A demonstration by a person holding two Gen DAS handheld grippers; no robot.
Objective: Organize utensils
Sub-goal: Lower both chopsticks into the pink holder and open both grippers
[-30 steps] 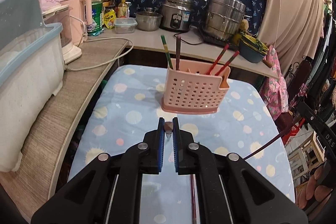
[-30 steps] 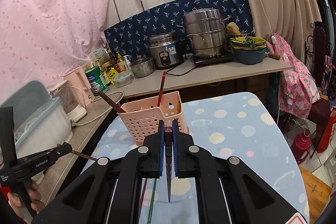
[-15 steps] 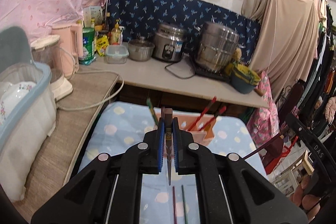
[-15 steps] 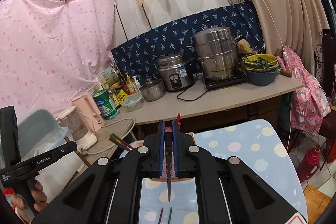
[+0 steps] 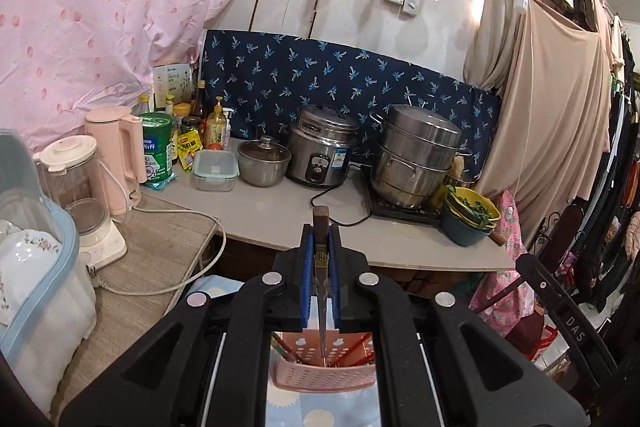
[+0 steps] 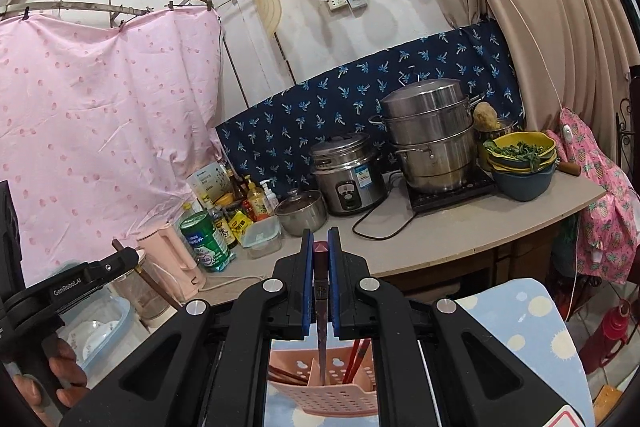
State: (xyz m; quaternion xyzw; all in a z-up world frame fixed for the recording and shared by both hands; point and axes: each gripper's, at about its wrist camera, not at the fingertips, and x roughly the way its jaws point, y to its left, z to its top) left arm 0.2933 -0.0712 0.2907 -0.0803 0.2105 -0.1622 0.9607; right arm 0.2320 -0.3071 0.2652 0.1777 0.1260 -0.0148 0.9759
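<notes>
Our left gripper (image 5: pixel 320 255) is pinching a dark brown chopstick (image 5: pixel 320 227), its tip hanging over the pink perforated plastic utensil basket (image 5: pixel 324 379) directly below. Our right gripper (image 6: pixel 320 259) likewise clamps a dark chopstick with a reddish top (image 6: pixel 321 267), tip at that basket (image 6: pixel 324 393). A tilted release could catch the basket's divider or the red chopsticks (image 6: pixel 354 357) already inside, tipping the light basket. The blue dotted table (image 6: pixel 532 323) offers free room to the right; the counter edge lies beyond.
</notes>
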